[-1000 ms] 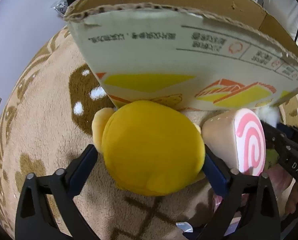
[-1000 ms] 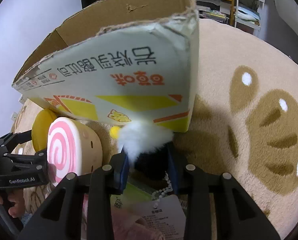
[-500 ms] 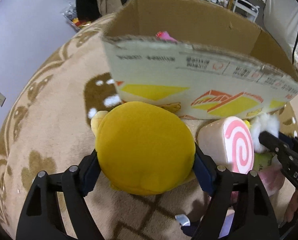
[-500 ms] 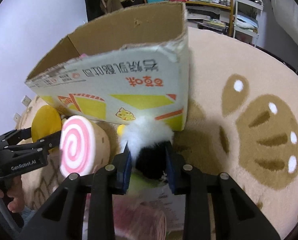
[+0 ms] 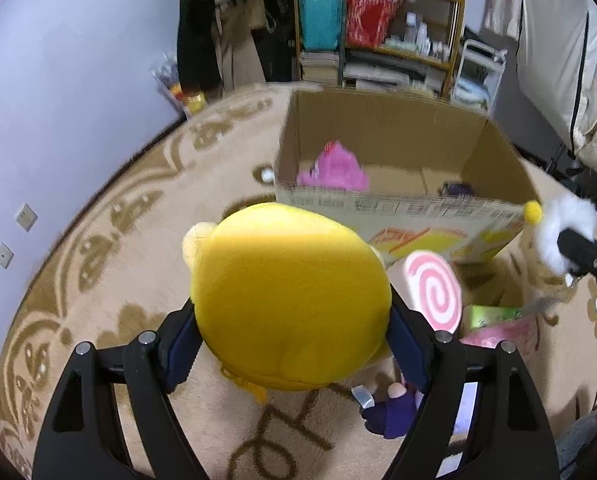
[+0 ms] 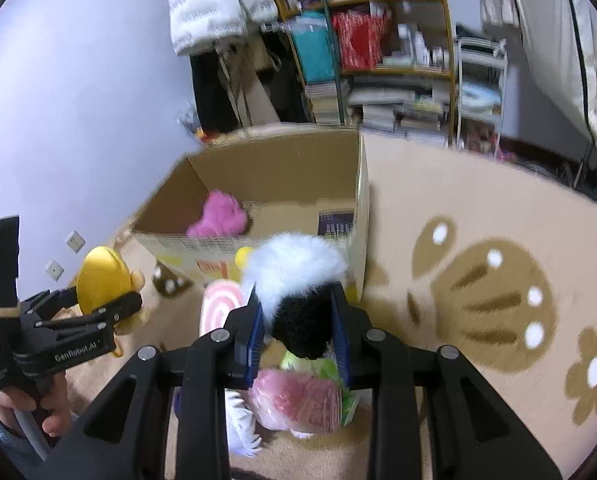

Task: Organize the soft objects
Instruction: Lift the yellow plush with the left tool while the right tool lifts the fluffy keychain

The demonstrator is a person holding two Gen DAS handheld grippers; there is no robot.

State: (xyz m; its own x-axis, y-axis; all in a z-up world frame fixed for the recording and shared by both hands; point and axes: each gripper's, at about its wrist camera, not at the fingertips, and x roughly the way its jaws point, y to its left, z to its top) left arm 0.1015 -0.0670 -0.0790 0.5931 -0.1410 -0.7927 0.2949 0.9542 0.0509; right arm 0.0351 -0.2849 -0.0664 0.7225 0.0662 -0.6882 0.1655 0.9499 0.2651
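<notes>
My left gripper [image 5: 292, 344] is shut on a round yellow plush [image 5: 290, 292] and holds it in the air in front of the open cardboard box [image 5: 382, 204]. The yellow plush also shows in the right wrist view [image 6: 98, 276]. My right gripper [image 6: 298, 328] is shut on a black-and-white fluffy plush [image 6: 298, 280] with a yellow pompom, also raised near the box's right corner [image 6: 360, 216]. A pink plush [image 6: 218, 216] lies inside the box. A pink swirl roll plush [image 5: 432, 292] stands on the rug by the box.
More soft toys lie on the rug below the grippers: a pink and green one [image 6: 302, 396] and a small purple one [image 5: 390, 412]. The beige patterned rug [image 6: 478, 264] spreads to the right. Shelves [image 6: 390, 60] and a wall stand behind the box.
Both grippers have risen with their plush toys, from rug level beside the box's front wall to above its rim. The inside of the box has come into view.
</notes>
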